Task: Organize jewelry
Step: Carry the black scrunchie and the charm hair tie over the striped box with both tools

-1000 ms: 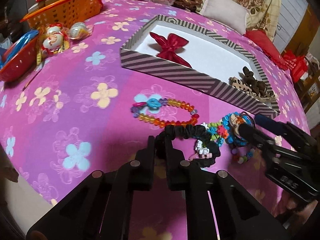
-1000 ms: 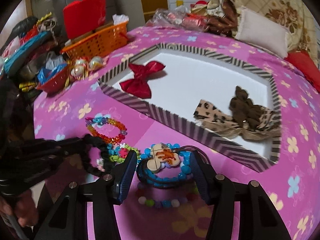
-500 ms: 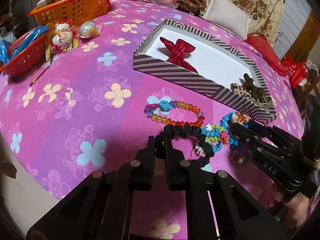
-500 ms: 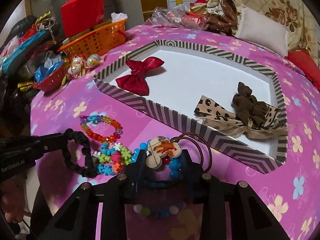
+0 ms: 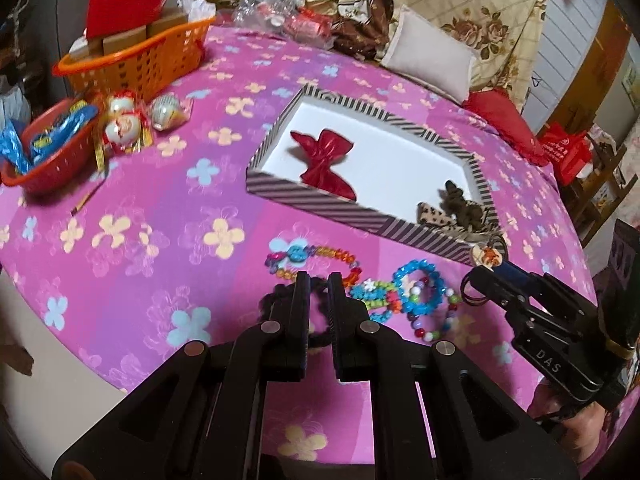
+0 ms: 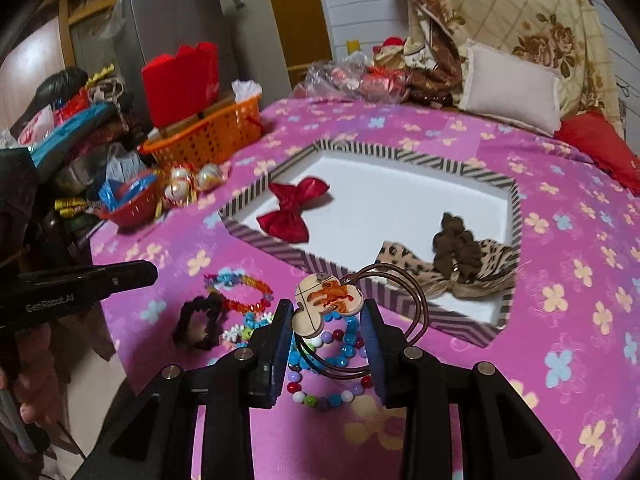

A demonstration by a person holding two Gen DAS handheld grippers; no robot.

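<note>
The striped box [image 6: 516,216] mid-frame holds a red bow [image 6: 294,210] and leopard bow [image 6: 472,264]; right gripper [image 6: 326,320] pinches a brown hair tie with a wooden charm [image 6: 328,298]; left gripper [image 5: 319,292], jaws nearly together, holds nothing; bead bracelets [image 5: 420,292] and black scrunchie [image 6: 200,322] wait at lower middle.

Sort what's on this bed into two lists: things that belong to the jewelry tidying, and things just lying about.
Part of the job:
right gripper, shut on the hair tie with the wooden charm
left gripper
black scrunchie
beaded bracelets
striped box, holding a red bow and leopard bow

Lying about:
orange basket
red basket
wrapped ornaments
white pillow
</note>
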